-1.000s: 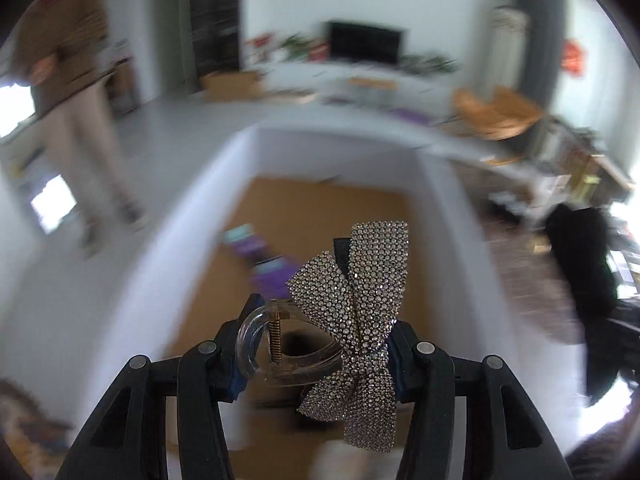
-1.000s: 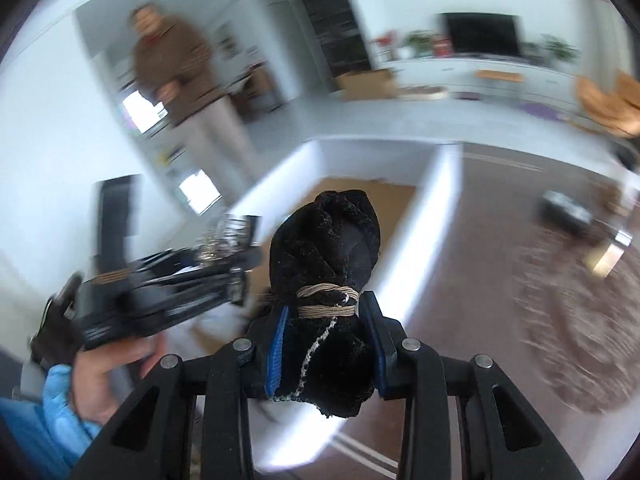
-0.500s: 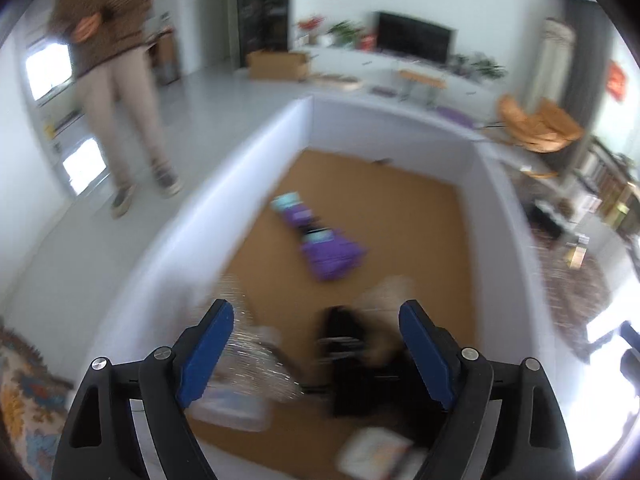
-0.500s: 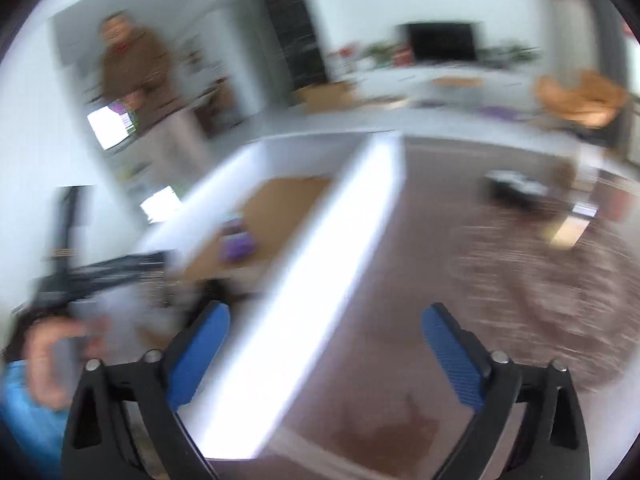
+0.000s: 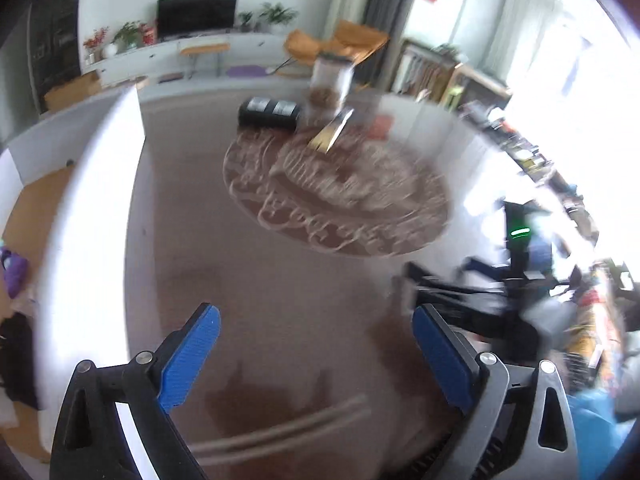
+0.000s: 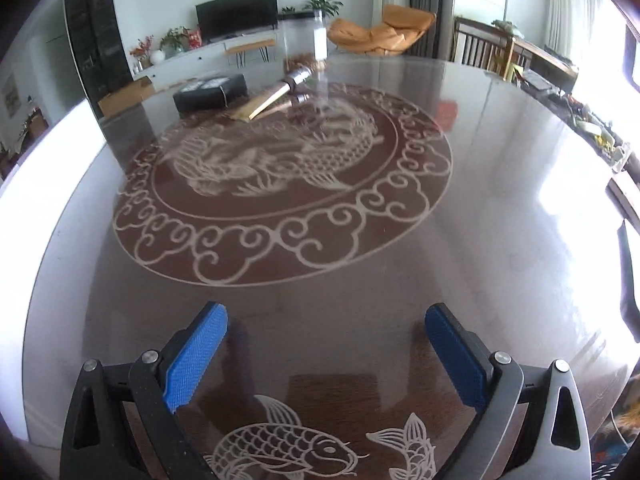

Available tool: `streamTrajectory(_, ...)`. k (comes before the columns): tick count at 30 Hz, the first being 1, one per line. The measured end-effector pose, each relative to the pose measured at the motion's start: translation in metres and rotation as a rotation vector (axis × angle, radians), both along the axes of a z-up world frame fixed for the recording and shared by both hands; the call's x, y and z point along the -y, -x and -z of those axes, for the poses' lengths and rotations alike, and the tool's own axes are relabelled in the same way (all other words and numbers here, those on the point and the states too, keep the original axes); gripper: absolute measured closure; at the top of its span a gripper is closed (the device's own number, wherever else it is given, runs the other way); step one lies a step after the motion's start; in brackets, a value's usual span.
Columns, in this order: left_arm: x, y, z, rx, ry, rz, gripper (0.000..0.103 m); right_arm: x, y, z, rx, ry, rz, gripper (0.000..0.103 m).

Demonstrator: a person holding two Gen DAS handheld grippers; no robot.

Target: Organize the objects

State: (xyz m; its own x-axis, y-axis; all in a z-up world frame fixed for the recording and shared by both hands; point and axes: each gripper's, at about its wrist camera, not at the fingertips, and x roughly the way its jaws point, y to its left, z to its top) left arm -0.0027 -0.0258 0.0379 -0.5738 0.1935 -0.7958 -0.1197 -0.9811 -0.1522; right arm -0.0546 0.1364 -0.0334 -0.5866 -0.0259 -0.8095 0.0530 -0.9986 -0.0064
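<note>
My left gripper [image 5: 316, 316] hangs over the dark glossy table [image 5: 280, 288]. Its jaws are still opening and nothing is between the blue pads [image 5: 188, 360]. The white box [image 5: 92, 200] with a brown floor lies at the left edge. Inside it I make out a purple item [image 5: 14, 276] and a dark bundle [image 5: 16, 344]. My right gripper [image 6: 327, 312] is open and empty above the table's carved fish [image 6: 288, 452], just short of the round dragon medallion [image 6: 280, 176]. The sparkly bow clip is out of sight.
At the table's far side stand a black box [image 6: 210, 92], a clear jar [image 6: 308, 48], a metal cylinder [image 6: 298, 76] and a tan flat piece [image 6: 260, 106]. The white box wall [image 6: 52, 184] borders the left. A blurred black tool body [image 5: 480, 304] sits at the right.
A second ago the left held a sparkly bow clip and the right a black tied bundle over the white box. Both let go, opened, and swung right over the table.
</note>
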Motion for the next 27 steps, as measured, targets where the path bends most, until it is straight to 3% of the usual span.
streamTrajectory(3, 0.0, 0.024, 0.034, 0.024, 0.073, -0.078, 0.005, -0.001, 0.0, 0.004, 0.005, -0.005, -0.009, 0.001)
streamTrajectory(8, 0.004, 0.05, 0.069, 0.081, 0.11, -0.142, 0.005, 0.0, 0.001, 0.006, 0.005, -0.005, -0.008, 0.0)
streamTrajectory(11, 0.002, 0.055, 0.075, 0.06, 0.162, -0.153, 0.004, 0.0, 0.001, 0.006, 0.005, -0.005, -0.008, 0.0)
streamTrajectory(21, 0.017, 0.085, 0.074, 0.024, 0.155, -0.214, 0.0, 0.0, 0.001, 0.006, 0.005, -0.005, -0.007, 0.0)
streamTrajectory(27, 0.021, 0.096, 0.073, 0.017, 0.165, -0.163, 0.0, 0.0, 0.001, 0.006, 0.007, -0.006, -0.002, 0.0)
